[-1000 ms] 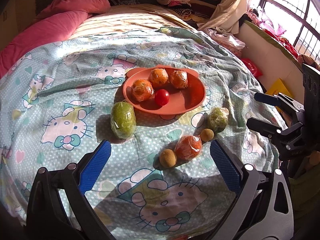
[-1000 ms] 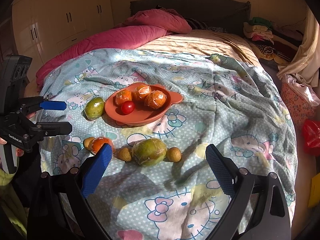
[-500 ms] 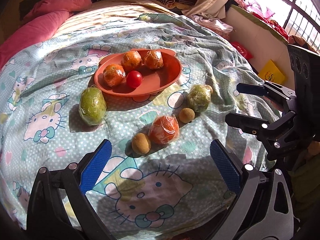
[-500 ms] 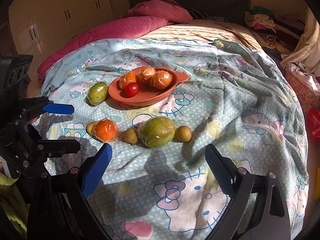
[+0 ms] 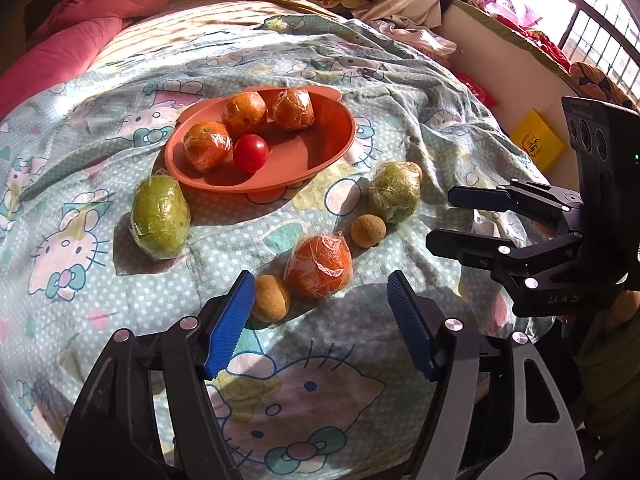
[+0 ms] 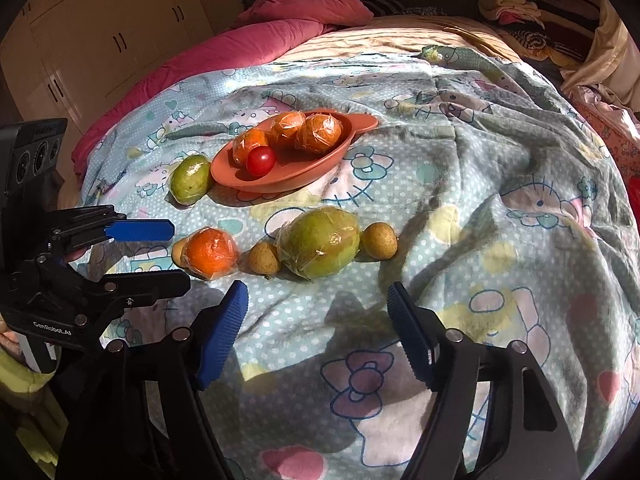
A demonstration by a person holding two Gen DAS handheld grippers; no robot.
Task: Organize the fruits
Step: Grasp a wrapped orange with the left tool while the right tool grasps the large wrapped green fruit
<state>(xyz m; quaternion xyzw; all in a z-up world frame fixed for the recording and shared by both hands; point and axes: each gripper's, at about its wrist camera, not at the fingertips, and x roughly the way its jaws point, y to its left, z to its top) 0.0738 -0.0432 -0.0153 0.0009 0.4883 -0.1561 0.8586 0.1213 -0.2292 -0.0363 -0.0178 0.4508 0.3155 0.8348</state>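
Blue-padded fingers frame my nearest view: my left gripper (image 5: 320,320) hangs low over the patterned blanket (image 5: 100,280), jaws spread wide and holding nothing; its left pad sits just beside a small brown fruit (image 5: 271,298), and a wrapped orange (image 5: 320,266) lies between the pads, slightly ahead of them; my right gripper (image 6: 316,328) is likewise level and wide open, empty, aimed at a wrapped green mango (image 6: 320,242) flanked by two more small brown fruits (image 6: 263,258) (image 6: 380,240); in the left view the right gripper comes in from the right edge, turned sideways, its fingers parted one above the other; farther on, a second green mango (image 5: 160,220) rests against the rim of the orange dish (image 5: 320,152); inside the dish sit three wrapped oranges (image 5: 208,146) and one red tomato (image 5: 251,153); beyond it, pink bedding (image 6: 260,40) and a cream wardrobe (image 6: 100,40).
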